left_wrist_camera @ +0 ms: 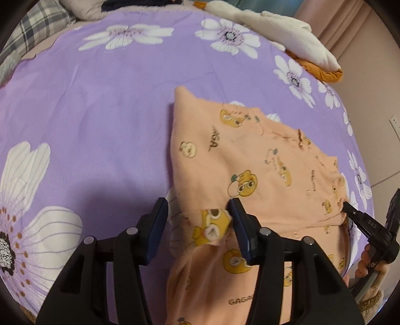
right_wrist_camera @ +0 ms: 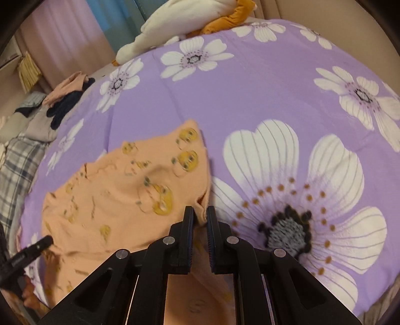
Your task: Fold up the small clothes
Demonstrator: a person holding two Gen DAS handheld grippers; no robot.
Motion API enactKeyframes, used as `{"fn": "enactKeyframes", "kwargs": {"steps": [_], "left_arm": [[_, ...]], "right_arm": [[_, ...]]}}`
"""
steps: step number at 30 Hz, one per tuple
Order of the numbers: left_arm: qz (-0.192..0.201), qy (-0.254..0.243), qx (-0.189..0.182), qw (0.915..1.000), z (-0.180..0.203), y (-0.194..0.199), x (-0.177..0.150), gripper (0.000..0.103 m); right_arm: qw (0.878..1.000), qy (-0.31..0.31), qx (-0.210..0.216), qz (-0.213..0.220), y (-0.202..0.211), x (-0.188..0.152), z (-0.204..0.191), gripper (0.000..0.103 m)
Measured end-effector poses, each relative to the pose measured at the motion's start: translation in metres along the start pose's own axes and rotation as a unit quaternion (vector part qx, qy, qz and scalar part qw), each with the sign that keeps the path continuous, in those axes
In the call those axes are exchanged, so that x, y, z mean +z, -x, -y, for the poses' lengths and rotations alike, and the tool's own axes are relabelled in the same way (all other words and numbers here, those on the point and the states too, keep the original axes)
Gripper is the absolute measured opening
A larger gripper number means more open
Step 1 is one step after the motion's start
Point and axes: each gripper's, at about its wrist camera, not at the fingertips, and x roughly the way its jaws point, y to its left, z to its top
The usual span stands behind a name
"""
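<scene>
Peach garment point(left_wrist_camera: 250, 160) on purple bedsheet point(left_wrist_camera: 100, 100), right tongs point(right_wrist_camera: 200, 217) pinching its edge

A purple bedsheet point(left_wrist_camera: 100, 87) with big white flowers covers the bed and fills most of both views. At its far edge lies a white and orange plush toy point(left_wrist_camera: 287, 37), just beside a pink curtain point(left_wrist_camera: 350, 22). On the far left a grey plaid pillow point(left_wrist_camera: 37, 27) rests. In the right wrist view a pile of dark and pale clothes point(right_wrist_camera: 67, 100) sits at the left edge of the bed, near what may be a straw basket point(right_wrist_camera: 28, 71). The wall point(left_wrist_camera: 370, 105) is beige. The light is soft and warm.
</scene>
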Motion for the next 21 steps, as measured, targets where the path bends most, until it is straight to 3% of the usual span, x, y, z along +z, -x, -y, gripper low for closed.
{"fn": "enactKeyframes", "kwargs": {"steps": [4, 9, 11, 13, 18, 20, 21], "left_arm": [[0.0, -0.006, 0.009, 0.9999, 0.003, 0.004, 0.0, 0.052], [0.017, -0.002, -0.007, 0.9998, 0.0, 0.017, 0.018, 0.05], [0.026, -0.005, -0.003, 0.9996, 0.0, 0.018, 0.029, 0.051], [0.022, -0.002, 0.002, 0.9997, -0.003, 0.012, 0.039, 0.052], [0.003, 0.005, 0.015, 0.9999, -0.01, -0.011, 0.056, 0.051], [-0.003, 0.011, 0.021, 0.9997, -0.015, -0.018, 0.057, 0.051], [-0.003, 0.012, 0.023, 0.9996, -0.016, -0.019, 0.057, 0.052]], "right_arm": [[1.0, -0.024, 0.014, -0.006, 0.005, 0.004, 0.008, 0.011], [1.0, -0.01, 0.019, 0.015, 0.018, 0.019, 0.003, 0.013], [1.0, -0.001, 0.023, 0.017, 0.016, 0.029, -0.001, 0.019], [1.0, 0.003, 0.021, 0.014, 0.009, 0.038, -0.004, 0.041], [1.0, 0.019, 0.002, -0.011, -0.017, 0.047, -0.014, 0.042], [0.999, 0.032, -0.012, -0.018, -0.026, 0.047, -0.019, 0.029], [0.999, 0.039, -0.019, -0.015, -0.028, 0.046, -0.021, 0.008]]}}
